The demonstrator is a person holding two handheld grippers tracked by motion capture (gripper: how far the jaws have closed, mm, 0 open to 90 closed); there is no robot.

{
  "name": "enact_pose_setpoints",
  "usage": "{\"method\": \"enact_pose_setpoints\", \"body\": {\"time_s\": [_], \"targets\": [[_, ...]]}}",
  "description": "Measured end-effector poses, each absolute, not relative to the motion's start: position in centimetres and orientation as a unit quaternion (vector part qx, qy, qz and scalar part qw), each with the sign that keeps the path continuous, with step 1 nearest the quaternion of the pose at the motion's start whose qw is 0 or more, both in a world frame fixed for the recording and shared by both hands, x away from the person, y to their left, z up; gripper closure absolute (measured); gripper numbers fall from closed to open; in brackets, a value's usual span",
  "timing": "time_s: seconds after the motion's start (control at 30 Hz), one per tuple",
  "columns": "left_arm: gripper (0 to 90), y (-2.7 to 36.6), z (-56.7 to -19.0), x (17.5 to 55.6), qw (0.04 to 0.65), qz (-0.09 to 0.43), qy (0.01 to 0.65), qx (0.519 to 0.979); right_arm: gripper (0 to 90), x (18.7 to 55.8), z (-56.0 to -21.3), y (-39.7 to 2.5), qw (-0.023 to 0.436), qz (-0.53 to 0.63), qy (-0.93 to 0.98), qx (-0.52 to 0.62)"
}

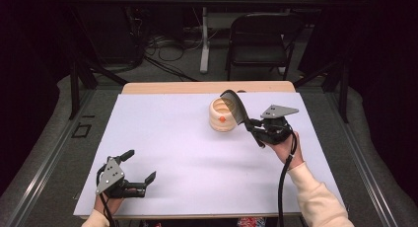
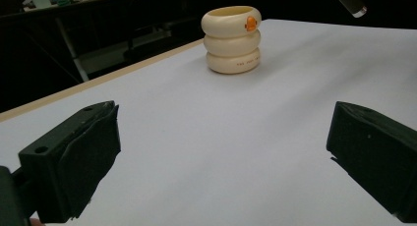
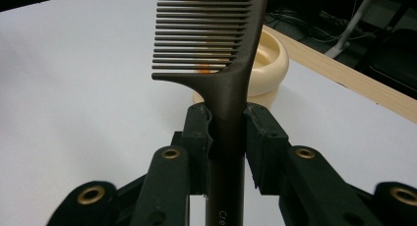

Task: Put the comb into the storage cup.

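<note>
Right claw (image 3: 226, 137), nearest the lens, is closed on the handle of a dark comb (image 3: 216, 49), teeth end raised over the cream holder (image 1: 223, 114) at the far middle of the counter (image 1: 162, 153). Judged light, stiff and smooth, the comb may swivel; gripping the handle near the teeth suits it. Its teeth are long, even and widely spaced. Left claw (image 1: 139, 166), near left, gapes wide, empty.
</note>
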State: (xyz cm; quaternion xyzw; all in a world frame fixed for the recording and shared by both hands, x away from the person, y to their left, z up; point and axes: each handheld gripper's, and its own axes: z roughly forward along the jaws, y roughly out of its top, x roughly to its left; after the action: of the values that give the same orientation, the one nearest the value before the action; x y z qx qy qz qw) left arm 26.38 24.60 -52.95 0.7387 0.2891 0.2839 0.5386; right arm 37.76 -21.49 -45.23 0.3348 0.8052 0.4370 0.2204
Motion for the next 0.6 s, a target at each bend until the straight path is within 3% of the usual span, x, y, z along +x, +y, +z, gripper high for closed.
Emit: {"method": "enact_pose_setpoints", "body": {"time_s": [0.6], "targets": [[0.0, 24.66, -52.97, 26.34, 0.539, 0.284, 0.294, 0.736, 72.3, 38.21, -44.6, -21.3, 0.223, 0.446, 0.801, 0.33]]}}
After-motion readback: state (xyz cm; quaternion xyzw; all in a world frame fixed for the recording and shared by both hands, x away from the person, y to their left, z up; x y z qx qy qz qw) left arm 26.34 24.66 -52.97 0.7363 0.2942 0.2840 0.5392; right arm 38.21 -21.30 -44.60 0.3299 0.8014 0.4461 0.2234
